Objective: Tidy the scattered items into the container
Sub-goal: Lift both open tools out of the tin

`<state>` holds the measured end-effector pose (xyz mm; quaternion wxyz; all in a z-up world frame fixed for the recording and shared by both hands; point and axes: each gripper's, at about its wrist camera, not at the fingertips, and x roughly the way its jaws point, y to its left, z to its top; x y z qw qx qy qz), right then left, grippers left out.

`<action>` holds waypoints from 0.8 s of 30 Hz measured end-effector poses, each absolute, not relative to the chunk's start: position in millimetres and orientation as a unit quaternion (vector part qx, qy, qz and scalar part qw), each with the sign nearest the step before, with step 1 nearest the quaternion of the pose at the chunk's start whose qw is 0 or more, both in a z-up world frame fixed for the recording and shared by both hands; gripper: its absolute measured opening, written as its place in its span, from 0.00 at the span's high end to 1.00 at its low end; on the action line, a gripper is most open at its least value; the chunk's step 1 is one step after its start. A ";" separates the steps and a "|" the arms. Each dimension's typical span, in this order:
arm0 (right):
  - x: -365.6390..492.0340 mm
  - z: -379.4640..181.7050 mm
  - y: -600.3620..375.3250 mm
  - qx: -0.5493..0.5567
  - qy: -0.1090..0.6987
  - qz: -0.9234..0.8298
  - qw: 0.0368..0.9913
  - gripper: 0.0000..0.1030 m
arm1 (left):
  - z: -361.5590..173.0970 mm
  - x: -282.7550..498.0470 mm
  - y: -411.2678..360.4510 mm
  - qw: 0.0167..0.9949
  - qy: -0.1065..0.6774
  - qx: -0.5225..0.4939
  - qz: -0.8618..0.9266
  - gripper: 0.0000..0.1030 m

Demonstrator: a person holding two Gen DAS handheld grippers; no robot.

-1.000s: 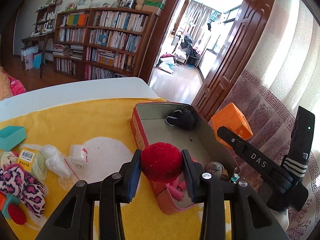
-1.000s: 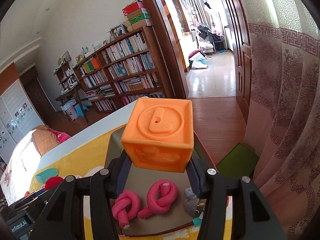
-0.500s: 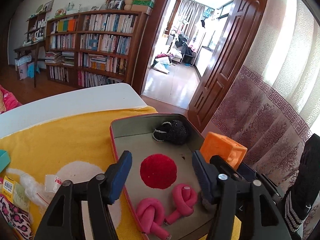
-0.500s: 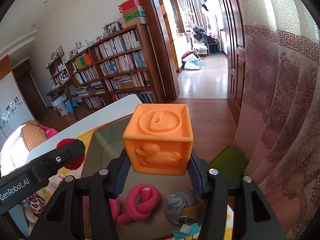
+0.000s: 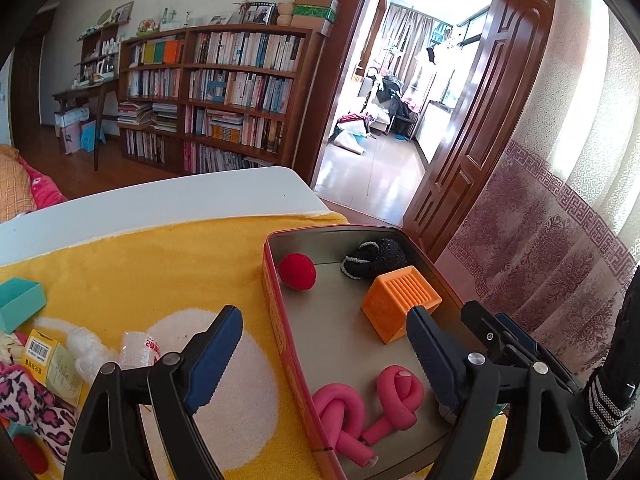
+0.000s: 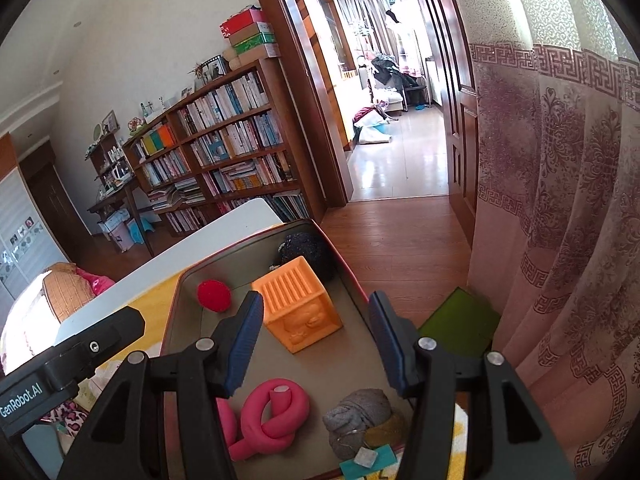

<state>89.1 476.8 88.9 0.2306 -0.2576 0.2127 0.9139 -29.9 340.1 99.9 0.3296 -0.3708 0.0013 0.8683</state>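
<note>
A red-sided metal tin (image 5: pixel 276 312) (image 6: pixel 176 312) sits on the yellow cloth. Inside lie a red pompom (image 5: pixel 297 271) (image 6: pixel 214 295), an orange cube (image 5: pixel 400 307) (image 6: pixel 298 307), a black fuzzy item (image 5: pixel 374 258) (image 6: pixel 308 254), pink knotted tubes (image 5: pixel 368 406) (image 6: pixel 268 414) and a grey bundle (image 6: pixel 358 414). My left gripper (image 5: pixel 320 356) is open and empty above the tin's near end. My right gripper (image 6: pixel 314 340) is open and empty just above the cube.
On the cloth (image 5: pixel 140 264) left of the tin lie a teal box (image 5: pixel 18 302), a yellow barcode packet (image 5: pixel 48 354), clear plastic wraps (image 5: pixel 136 350) and a pink leopard-print item (image 5: pixel 28 404). The table's far edge (image 5: pixel 160 200) is white. A curtain (image 6: pixel 560 220) hangs on the right.
The left gripper opened and let the red pompom fall into the tin, where it rolled to the far end. The right gripper opened and let the orange cube drop into the tin.
</note>
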 end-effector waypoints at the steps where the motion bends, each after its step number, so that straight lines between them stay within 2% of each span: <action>1: 89.0 88.0 476.6 -0.257 0.211 0.914 0.232 0.41 | 100.7 -28.5 337.6 0.325 0.006 -0.367 0.872 0.17; 4: 89.5 85.5 475.8 -0.256 0.207 0.913 0.239 0.38 | 103.0 -24.7 328.6 0.313 0.016 -0.358 0.879 0.17; 16: 88.2 82.1 471.6 -0.251 0.189 0.912 0.262 0.37 | 110.6 -16.4 276.0 0.278 0.014 -0.352 0.893 0.17; 24: 88.7 100.3 451.3 -0.239 0.186 0.920 0.247 0.35 | 122.0 -9.1 230.6 0.251 0.020 -0.335 0.908 0.17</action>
